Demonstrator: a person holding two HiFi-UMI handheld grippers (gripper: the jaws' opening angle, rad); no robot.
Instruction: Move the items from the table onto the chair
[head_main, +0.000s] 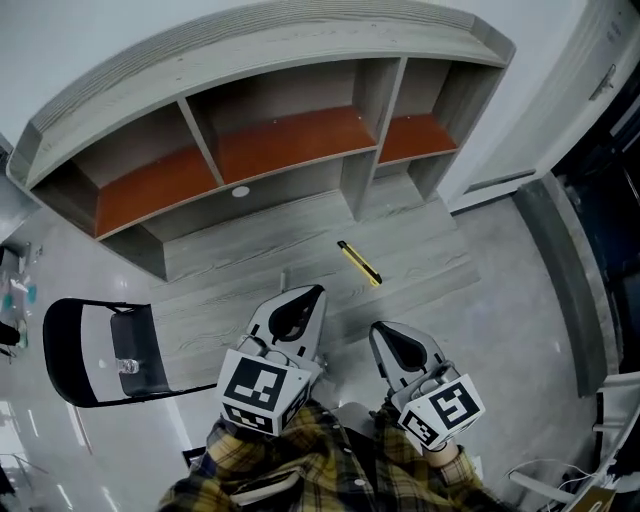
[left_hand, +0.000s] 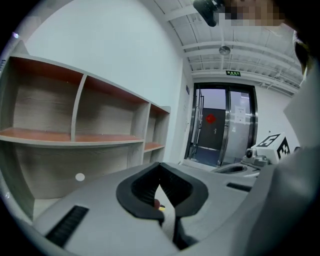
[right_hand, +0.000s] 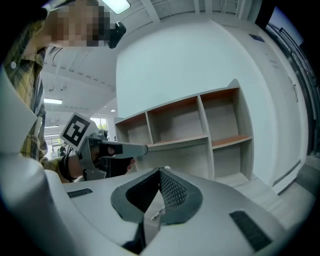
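A yellow utility knife (head_main: 359, 263) lies on the grey wooden table (head_main: 250, 290), a little beyond both grippers. To the table's left stands a black chair (head_main: 80, 352) with a small clear item (head_main: 128, 366) on its seat. My left gripper (head_main: 308, 293) is shut and holds nothing; it hovers over the table's near part, short and left of the knife. My right gripper (head_main: 381, 331) is also shut and empty, just near of the knife. Each gripper view shows closed jaws, at the left gripper (left_hand: 160, 167) and the right gripper (right_hand: 160, 172). The left gripper (right_hand: 107, 149) also shows in the right gripper view.
A shelf unit (head_main: 270, 130) with orange-brown boards rises at the table's far edge. A white round cap (head_main: 240, 191) sits below it. A white wall and a dark doorway (head_main: 610, 170) lie to the right, with cables (head_main: 560, 480) on the floor at the lower right.
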